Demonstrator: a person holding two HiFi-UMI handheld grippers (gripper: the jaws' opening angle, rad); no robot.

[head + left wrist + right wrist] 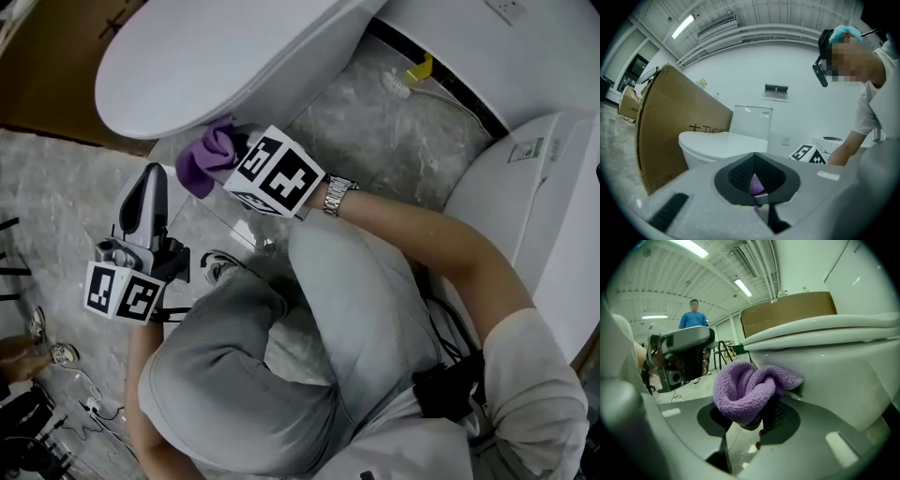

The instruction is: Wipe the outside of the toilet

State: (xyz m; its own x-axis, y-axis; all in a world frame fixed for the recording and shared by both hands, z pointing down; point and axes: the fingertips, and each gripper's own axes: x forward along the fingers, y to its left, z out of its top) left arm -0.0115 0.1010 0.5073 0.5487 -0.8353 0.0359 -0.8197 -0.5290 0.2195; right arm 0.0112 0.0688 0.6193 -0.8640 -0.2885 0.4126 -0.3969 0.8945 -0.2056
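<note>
Wiping the toilet (834, 366) side now: right gripper (761, 416) is clamped on the cloth (740, 392), cloth pressed vs. the bowl under the seat. Left gripper (754, 176) hangs nearby, jaws together, empty. Next: rub along w/ a steady push.

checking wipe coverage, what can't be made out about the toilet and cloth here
Cloth-to-bowl contact: head view, the toilet lid overhangs the purple cloth; right gripper view, the cloth's folds cover where it meets the bowl.
Right gripper jaw tips: buried in the cloth, right gripper view.
Toilet base: under the lid in the head view, cut off by the gripper bodies in both gripper views.
Cardboard box print: partly behind the lid, left gripper view.
</note>
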